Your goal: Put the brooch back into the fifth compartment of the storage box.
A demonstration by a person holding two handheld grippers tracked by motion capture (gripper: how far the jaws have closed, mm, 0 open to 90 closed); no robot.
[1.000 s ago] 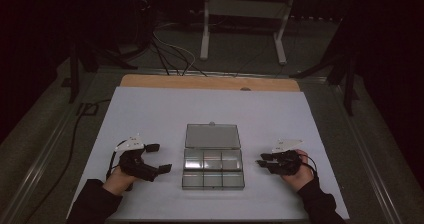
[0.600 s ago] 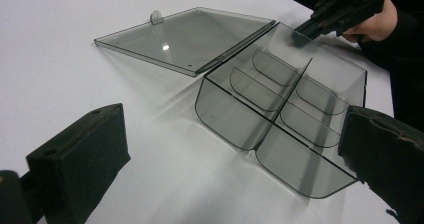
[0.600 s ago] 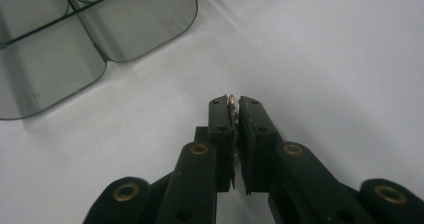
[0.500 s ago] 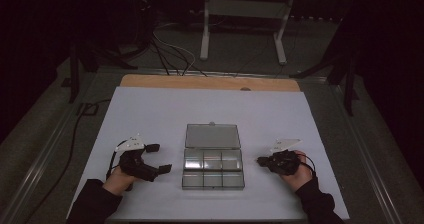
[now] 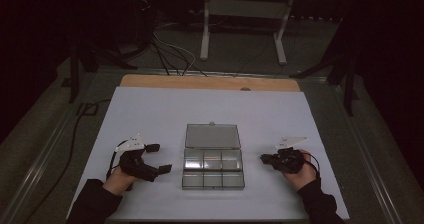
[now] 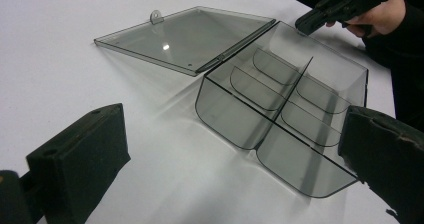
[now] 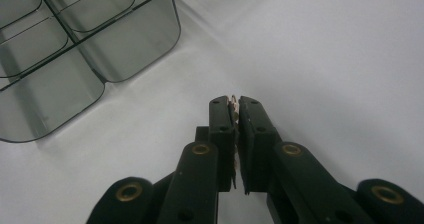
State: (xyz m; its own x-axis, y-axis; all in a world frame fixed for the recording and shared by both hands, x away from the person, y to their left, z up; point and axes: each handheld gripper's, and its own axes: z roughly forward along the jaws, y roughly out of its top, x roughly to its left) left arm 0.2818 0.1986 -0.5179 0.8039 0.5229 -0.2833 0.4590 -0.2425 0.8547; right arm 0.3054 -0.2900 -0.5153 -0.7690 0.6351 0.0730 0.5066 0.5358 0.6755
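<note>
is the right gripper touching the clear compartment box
Apart. The right gripper view shows bare white table between the right gripper and the clear compartment box.

Both grippers are black. The left gripper [image 5: 159,159] carries blocky matt jaw pads, a pale three-cornered top plate and a black trailing cable. The right gripper [image 7: 235,104] has slim jaws on linkage arms with brass-coloured pivot bushings. The person wears dark long sleeves [image 5: 95,201].
</note>
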